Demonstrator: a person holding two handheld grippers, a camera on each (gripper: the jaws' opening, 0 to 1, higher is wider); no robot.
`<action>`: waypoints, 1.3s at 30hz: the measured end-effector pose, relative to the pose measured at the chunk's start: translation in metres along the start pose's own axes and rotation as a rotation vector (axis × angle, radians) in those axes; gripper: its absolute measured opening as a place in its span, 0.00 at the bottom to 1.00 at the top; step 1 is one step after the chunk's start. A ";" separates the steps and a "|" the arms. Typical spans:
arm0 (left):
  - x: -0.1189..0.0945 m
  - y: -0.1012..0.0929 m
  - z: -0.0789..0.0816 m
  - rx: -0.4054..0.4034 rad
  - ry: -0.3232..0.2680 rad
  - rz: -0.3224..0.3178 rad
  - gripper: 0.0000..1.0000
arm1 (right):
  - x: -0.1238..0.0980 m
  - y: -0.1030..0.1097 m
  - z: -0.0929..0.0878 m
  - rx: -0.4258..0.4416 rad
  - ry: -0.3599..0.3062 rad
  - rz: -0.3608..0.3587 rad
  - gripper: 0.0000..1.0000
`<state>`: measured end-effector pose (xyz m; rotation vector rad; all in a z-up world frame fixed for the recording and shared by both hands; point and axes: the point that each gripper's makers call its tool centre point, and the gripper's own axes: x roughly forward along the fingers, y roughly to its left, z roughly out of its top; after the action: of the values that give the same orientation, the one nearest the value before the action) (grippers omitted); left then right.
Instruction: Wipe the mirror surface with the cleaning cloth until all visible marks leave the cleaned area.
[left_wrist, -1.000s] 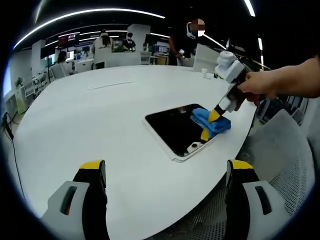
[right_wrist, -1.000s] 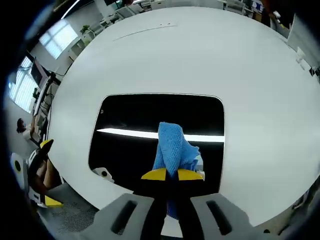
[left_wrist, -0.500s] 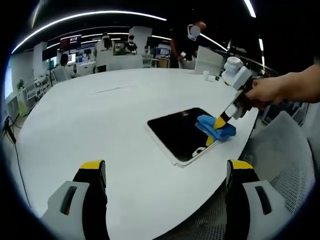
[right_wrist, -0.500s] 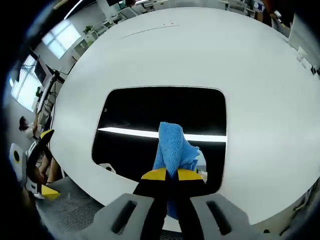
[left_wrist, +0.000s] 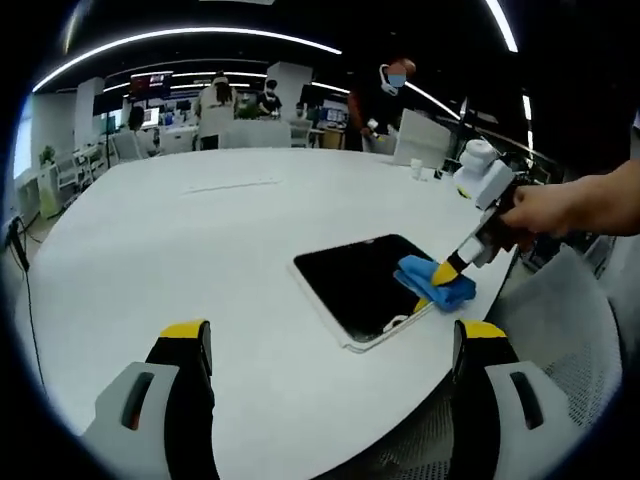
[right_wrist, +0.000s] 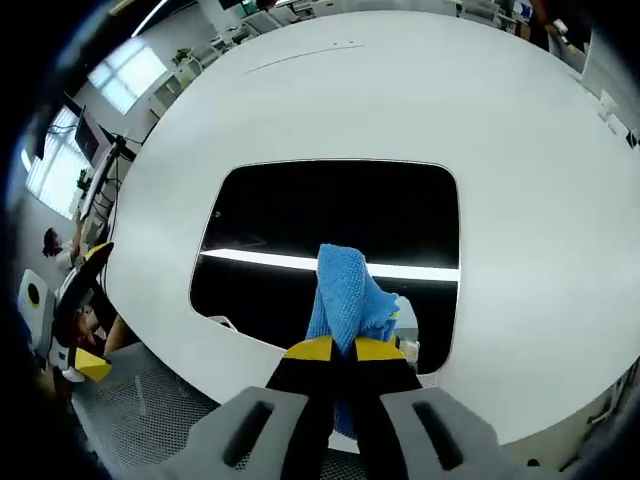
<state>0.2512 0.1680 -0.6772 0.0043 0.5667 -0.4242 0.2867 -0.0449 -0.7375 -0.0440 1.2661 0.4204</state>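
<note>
— Right gripper first?

— Jaws pressed together, yellow tips pinching a bunched blue cleaning cloth. Folds of it rising just beyond the tips, more of it tucked down between the jaws.

— And under the cloth?

— Resting on the mirror, at the near edge, toward the right corner in the right gripper view. Dark glass, rounded corners, thin white frame, a bright strip of ceiling light reflected across it just past the cloth.

— Same seen from the other side?

— Yes. In the left gripper view, right gripper held by a hand, slanting down to the cloth, which sits on the mirror's corner nearest the table edge and hangs a little over the frame.

— Left gripper?

— Jaws wide apart, nothing between them but bare tabletop. Held over the table, well apart from mirror and cloth. Also glimpsed at the left edge of the right gripper view, off past the table's rim.

— Further out?

— Round white table, mirror lying flat near its edge. Grey mesh chair just off that edge, beneath the hand. Beyond the table, an open office with desks and several people, blurred by distance.
</note>
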 end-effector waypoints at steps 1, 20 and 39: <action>0.001 0.001 -0.003 0.030 0.021 0.006 0.99 | 0.000 0.001 -0.001 -0.014 -0.001 -0.004 0.00; -0.004 0.007 -0.005 0.049 0.023 0.024 0.99 | 0.001 0.000 -0.001 -0.045 -0.033 0.022 0.00; -0.003 0.011 -0.005 0.039 0.021 0.025 0.99 | -0.003 -0.010 -0.004 -0.015 -0.014 0.077 0.00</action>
<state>0.2505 0.1795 -0.6813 0.0528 0.5782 -0.4116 0.2858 -0.0558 -0.7378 -0.0046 1.2533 0.4960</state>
